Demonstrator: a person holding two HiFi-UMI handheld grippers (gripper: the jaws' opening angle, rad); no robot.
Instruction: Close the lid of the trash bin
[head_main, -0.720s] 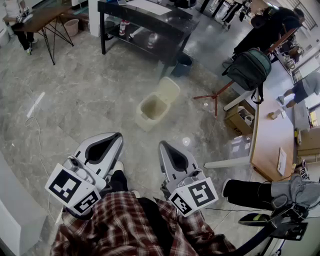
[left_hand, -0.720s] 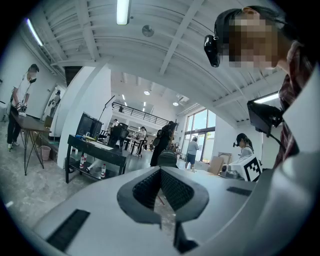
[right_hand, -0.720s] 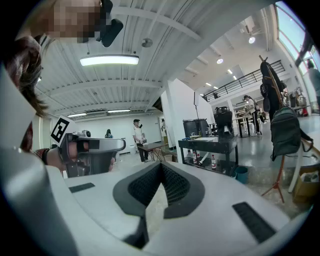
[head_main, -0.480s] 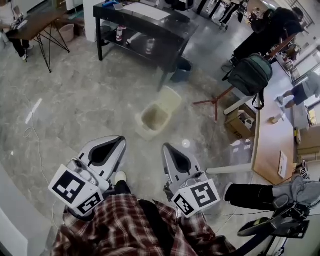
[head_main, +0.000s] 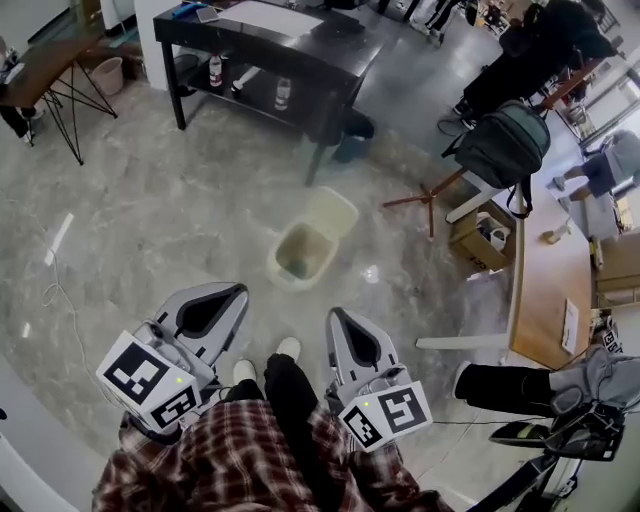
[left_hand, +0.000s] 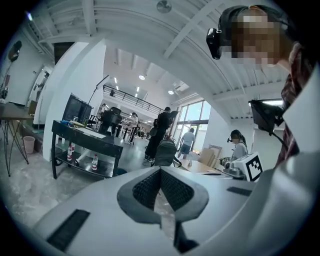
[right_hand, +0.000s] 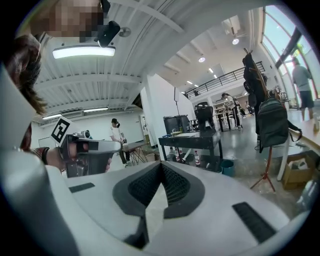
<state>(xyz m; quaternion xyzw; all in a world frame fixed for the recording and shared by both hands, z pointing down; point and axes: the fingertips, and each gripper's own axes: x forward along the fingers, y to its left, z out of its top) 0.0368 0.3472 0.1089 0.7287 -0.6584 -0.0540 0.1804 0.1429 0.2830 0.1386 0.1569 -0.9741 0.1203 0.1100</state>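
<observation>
A cream trash bin (head_main: 297, 256) stands on the grey floor in the head view, its lid (head_main: 333, 214) swung up and back on the far side, so the inside shows. My left gripper (head_main: 240, 289) and right gripper (head_main: 332, 314) are held side by side below the bin, well short of it and pointing toward it. Both are shut with nothing between the pads. In the left gripper view the jaws (left_hand: 160, 169) meet at the tip; the right gripper view shows its jaws (right_hand: 161, 164) the same way. Neither gripper view shows the bin.
Beyond the bin stands a black table (head_main: 270, 50) with bottles on its lower shelf, and a blue bucket (head_main: 352, 136) beside its leg. At the right are a backpack (head_main: 500, 140) on a stand, a cardboard box (head_main: 478, 235) and a wooden desk (head_main: 545, 290). People stand farther back.
The person has stepped forward: the bin now lies lower in the head view and nearer both grippers. Both grippers stay shut and side by side.
</observation>
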